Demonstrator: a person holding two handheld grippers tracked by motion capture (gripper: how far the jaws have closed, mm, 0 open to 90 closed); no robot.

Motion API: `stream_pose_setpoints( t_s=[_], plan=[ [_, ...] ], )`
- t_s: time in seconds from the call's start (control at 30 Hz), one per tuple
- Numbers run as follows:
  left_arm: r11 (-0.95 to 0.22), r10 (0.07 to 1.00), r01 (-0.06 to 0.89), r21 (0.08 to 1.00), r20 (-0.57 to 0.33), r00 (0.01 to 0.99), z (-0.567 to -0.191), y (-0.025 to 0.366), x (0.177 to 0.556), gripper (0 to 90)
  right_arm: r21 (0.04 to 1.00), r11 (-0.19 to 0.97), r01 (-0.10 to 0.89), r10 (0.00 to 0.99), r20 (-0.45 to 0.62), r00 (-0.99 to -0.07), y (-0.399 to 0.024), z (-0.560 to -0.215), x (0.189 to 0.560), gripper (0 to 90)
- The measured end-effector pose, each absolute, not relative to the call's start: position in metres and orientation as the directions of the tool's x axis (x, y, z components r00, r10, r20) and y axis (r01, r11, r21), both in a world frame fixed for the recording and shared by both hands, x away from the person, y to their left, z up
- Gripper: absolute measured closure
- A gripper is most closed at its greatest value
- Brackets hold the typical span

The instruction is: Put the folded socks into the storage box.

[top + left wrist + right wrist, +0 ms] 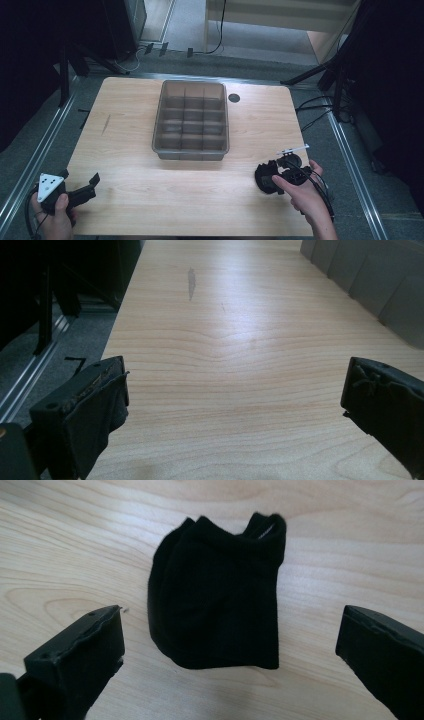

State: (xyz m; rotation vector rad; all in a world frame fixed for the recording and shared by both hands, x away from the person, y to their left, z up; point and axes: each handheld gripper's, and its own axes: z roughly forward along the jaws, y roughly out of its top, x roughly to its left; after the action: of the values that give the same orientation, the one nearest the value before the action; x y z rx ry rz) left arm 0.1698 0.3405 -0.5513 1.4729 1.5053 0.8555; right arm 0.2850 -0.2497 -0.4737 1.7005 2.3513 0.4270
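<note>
Between the spread jaws of the right claw [230, 645], flat on the pale wood, lies a black sock [220, 590], folded into a rough rectangle with one rounded side and a ribbed cuff at its far edge. The knit looks soft and matte, and the two blunt, blocky jaws stand on either side of it without touching it. In the high view the right claw [270, 172] is tilted down over the sock [261, 179], which sits near the desk's front right corner, to the right of and nearer than the tray. A hand [300, 192] grips the claw's body, a dark cable trails back from it, and a thin white strip [294, 149] pokes out above it.

The left claw [232, 405] is also spread wide, its jaws padded with worn black covering, frayed at the edges, and nothing lies between them but bare wood. In the high view the left claw [89, 186] hangs at the desk's front left corner, well left of the tray, held by the other hand [56, 217], with a pale three-cornered plate dotted in black on top.

The tray [159, 120] is a translucent grey plastic box with rounded corners, split by thin walls into a grid of small compartments, standing in the middle of the desk [135, 200]. The desk is smooth light wood with flowing grain, a dark smudge [191, 282] to the left of the tray and a round black hole [234, 98] just right of the tray's far corner.
</note>
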Motion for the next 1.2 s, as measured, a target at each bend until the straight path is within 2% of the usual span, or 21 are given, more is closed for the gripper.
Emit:
stream_pose_setpoints(
  t_s=[0.1, 0.33, 0.6, 1.07, 1.1, 1.13, 1.17, 1.2],
  plan=[
    [0.077, 0.993, 0.419, 0.905, -0.106, 0.045, -0.551, 0.34, 0.17, 0.0, 0.299, 0.293, 0.908, 0.951, 0.004, -0.308, -0.243, -0.48, 0.295, 0.0],
    [0.078, 0.993, 0.422, 0.903, -0.108, 0.048, -0.551, 0.34, 0.17, 0.0, 0.25, 0.298, 0.921, 0.951, -0.001, -0.308, -0.234, -0.489, 0.305, 0.0],
    [0.075, 0.993, 0.426, 0.902, -0.107, 0.053, -0.551, 0.341, 0.17, 0.0, 0.192, 0.309, 0.932, 0.951, -0.089, -0.297, -0.226, -0.505, 0.317, 0.0],
    [0.072, 0.993, 0.428, 0.901, -0.106, 0.056, -0.551, 0.34, 0.171, 0.0, 0.141, 0.289, 0.947, 0.957, -0.055, -0.284, -0.226, -0.52, 0.318, 0.1],
    [0.072, 0.993, 0.429, 0.901, -0.105, 0.055, -0.551, 0.34, 0.171, 0.0, 0.152, 0.283, 0.947, 0.959, -0.042, -0.28, -0.227, -0.518, 0.318, 6.6],
    [0.072, 0.993, 0.429, 0.901, -0.105, 0.055, -0.551, 0.34, 0.171, 0.0, 0.152, 0.283, 0.947, 0.959, -0.042, -0.28, -0.227, -0.518, 0.318, 6.6],
    [0.072, 0.993, 0.43, 0.9, -0.105, 0.055, -0.551, 0.341, 0.171, 0.0, 0.166, 0.292, 0.942, 0.956, -0.023, -0.292, -0.228, -0.515, 0.317, 16.5],
    [0.072, 0.993, 0.43, 0.9, -0.105, 0.055, -0.551, 0.341, 0.171, 0.0, 0.166, 0.292, 0.942, 0.956, -0.023, -0.292, -0.228, -0.515, 0.317, 16.5]
  ],
)
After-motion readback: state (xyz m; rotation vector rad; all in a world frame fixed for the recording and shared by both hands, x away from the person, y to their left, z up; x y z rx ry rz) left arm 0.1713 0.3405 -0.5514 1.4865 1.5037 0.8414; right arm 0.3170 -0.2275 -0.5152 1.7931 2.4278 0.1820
